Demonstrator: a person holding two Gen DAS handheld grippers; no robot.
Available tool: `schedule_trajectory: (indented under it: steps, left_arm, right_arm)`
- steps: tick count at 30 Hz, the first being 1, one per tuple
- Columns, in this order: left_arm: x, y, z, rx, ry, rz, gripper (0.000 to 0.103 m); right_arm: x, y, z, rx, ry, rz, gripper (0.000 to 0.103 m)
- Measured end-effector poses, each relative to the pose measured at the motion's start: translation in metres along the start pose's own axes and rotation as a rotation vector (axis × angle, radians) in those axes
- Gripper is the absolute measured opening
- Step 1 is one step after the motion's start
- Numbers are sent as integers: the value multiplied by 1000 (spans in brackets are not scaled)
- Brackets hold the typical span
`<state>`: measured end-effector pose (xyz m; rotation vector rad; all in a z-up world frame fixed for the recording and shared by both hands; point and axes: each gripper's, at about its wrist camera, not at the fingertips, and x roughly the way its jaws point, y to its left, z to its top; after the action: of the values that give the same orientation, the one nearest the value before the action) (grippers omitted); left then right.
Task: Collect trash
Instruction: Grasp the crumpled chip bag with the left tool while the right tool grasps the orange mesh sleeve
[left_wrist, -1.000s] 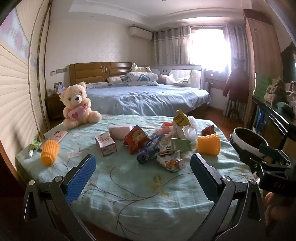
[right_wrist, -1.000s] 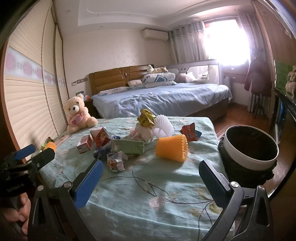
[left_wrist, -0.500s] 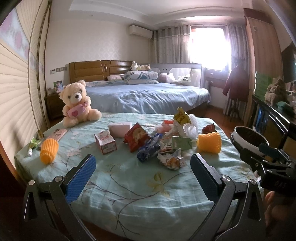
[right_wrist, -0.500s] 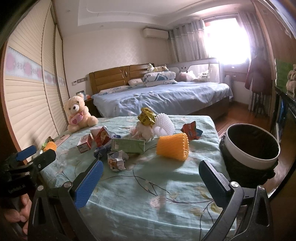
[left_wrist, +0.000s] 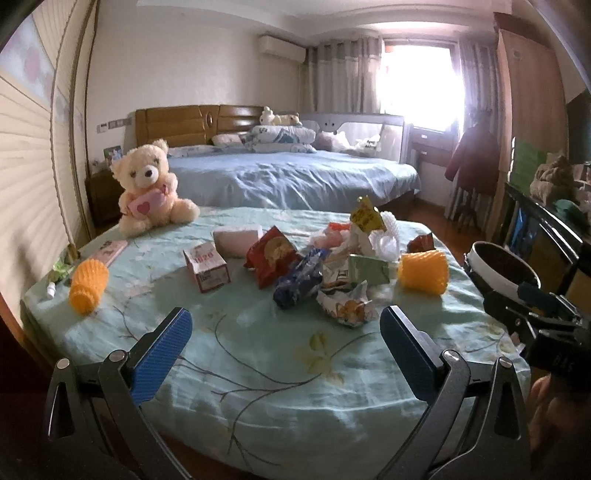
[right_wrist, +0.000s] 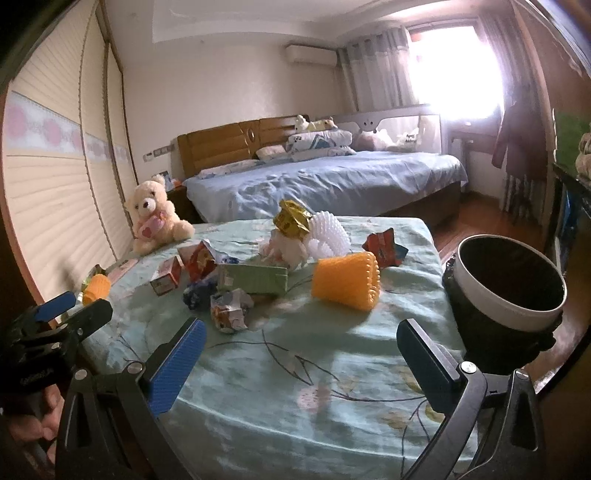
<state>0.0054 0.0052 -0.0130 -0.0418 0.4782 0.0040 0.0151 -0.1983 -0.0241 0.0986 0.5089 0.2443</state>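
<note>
Trash lies in a heap mid-table: a crumpled wrapper, a blue wrapper, a red snack bag, a green carton, an orange foam sleeve and a small red-white box. A second orange sleeve sits at the left edge. The white-rimmed bin stands right of the table. My left gripper is open above the table's near edge, empty. My right gripper is open too, short of the heap, holding nothing.
A teddy bear sits at the table's far left corner on the floral cloth. A pink pack lies behind the box. Behind the table is a blue bed; shelving lines the right wall.
Both grippers have edged forward and slightly up toward the table; the trash heap looks a little nearer. Nothing on the table has moved and both stay open.
</note>
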Motion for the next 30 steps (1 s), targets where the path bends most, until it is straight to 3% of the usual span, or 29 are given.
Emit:
schedule_trajectory:
  steps: [11,16,18,27,30]
  left_arm:
    - [49,-15,-1,-16,139,-88,103]
    - [74,-25,1,-8,189,-106,99]
    - [85,-30,1,-3,216,-113,94]
    - [125,-41,5,-20,293,-141,92]
    - [138,-44,6,-20,318,-138,78]
  right_arm:
    - [32,-32,9,27,100,-23,102]
    - [55,-46,12,39,155,-47,84]
    - [65,-54,14,58,176,-39,83]
    - [104,-69,25,75,240,3,75]
    - [115,-69,27,65,261,13,68]
